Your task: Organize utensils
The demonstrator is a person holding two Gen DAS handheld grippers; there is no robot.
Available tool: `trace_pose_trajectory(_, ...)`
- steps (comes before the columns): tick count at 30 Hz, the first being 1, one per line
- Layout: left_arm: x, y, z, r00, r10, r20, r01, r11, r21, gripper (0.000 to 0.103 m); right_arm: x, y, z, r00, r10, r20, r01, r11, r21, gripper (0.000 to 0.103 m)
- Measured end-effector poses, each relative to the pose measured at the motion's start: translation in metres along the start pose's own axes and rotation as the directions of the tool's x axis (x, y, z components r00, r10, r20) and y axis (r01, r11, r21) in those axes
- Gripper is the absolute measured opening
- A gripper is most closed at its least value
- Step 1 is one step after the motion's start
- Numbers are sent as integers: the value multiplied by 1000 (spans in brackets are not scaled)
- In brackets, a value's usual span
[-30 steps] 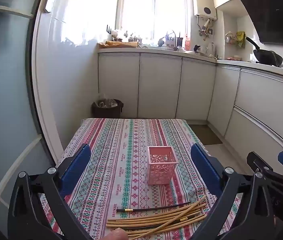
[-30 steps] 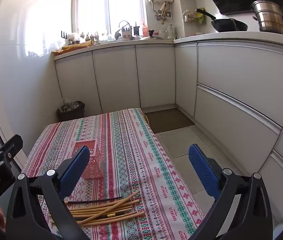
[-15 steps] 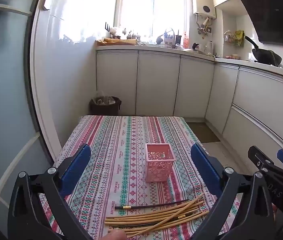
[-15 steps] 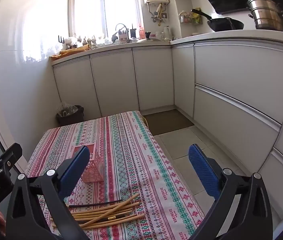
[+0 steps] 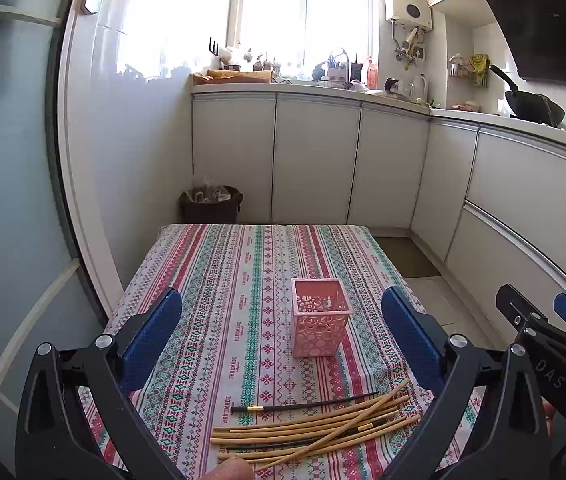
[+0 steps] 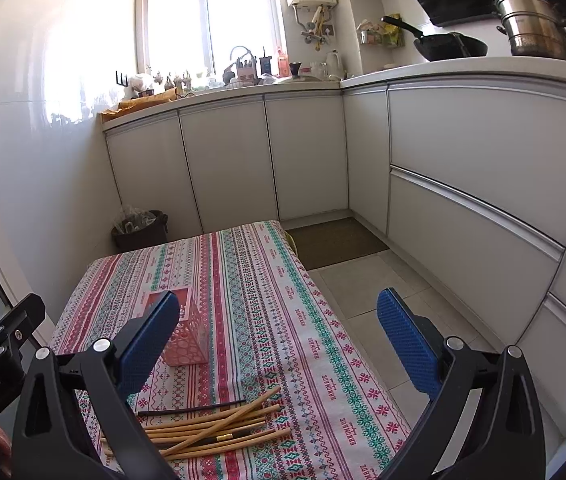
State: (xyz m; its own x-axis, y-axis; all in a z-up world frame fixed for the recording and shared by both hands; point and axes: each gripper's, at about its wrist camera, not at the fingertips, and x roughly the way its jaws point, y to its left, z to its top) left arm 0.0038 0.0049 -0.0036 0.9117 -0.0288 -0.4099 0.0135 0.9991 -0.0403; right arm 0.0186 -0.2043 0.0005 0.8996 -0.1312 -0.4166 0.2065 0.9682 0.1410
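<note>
White kitchen, striped tablecloth (image 5: 219,280): pink holder (image 5: 320,328), chopsticks (image 5: 315,428) loose. Left claw (image 5: 281,344), right claw (image 6: 279,340) both agape.

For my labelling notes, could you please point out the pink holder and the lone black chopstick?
pink holder (image 5: 320,334), left wrist view, on its perforated front wall.
black chopstick (image 5: 307,405), left wrist view, on the middle of its shaft.
</note>
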Motion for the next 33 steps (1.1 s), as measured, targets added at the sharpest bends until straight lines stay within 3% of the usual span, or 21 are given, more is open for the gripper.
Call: trace_pose_trajectory(33,6,-2,-5,1000,-5,-26,5,1000,-3,96,1,-7,0,1000,-1,-7,1,1000,21,96)
